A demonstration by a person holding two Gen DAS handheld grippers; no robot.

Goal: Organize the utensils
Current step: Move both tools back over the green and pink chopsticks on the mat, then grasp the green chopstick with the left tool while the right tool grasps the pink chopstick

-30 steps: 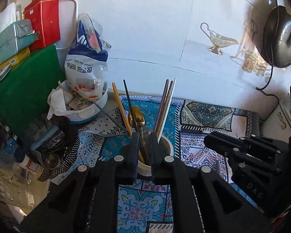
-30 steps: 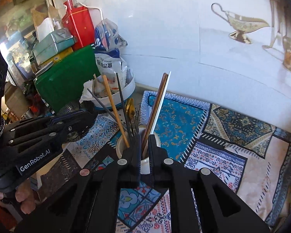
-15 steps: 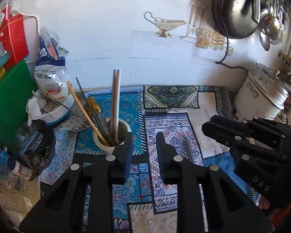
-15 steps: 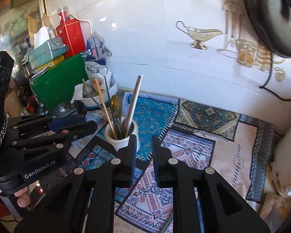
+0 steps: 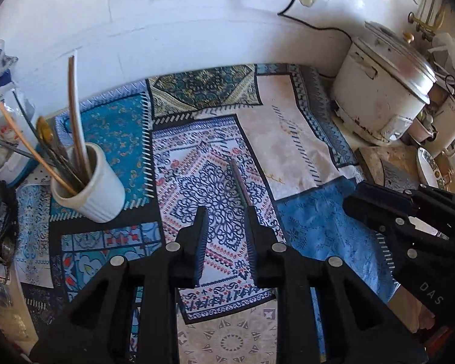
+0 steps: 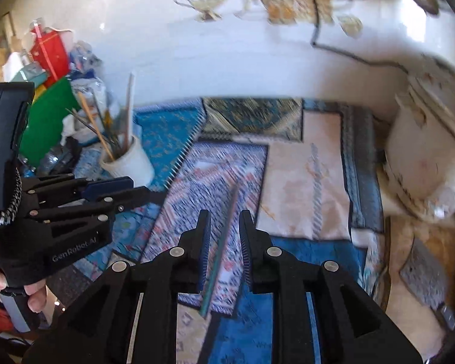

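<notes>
1. While both grippers hang over the patterned blue patchwork cloth (image 5: 324,230), the step in hand looks like fetching the one slim dark chopstick-like stick (image 5: 239,182) that lies flat on it, near the middle of the left wrist view.
2. The left gripper (image 5: 224,212) has its jaws a little apart with nothing between the pads; the stick's near end runs under its right finger.
3. In the right wrist view, which is blurred, the right gripper (image 6: 224,215) is spread narrowly, its jaws just having been opening. The stick (image 6: 221,248) lies lengthwise in the gap below, seemingly untouched.
4. Since the right gripper already straddles it, I judge that one better placed to pick it up.
5. Come straight down so the pads flank the stick, then close across its width near the middle, so it does not tip.
6. A thin stick on soft cloth may roll or snag the fabric; press lightly.
7. Carry it to the white ribbed ceramic utensil cup (image 5: 89,192), at the left of the frame, which already holds chopsticks, and drop it in end first.
</notes>
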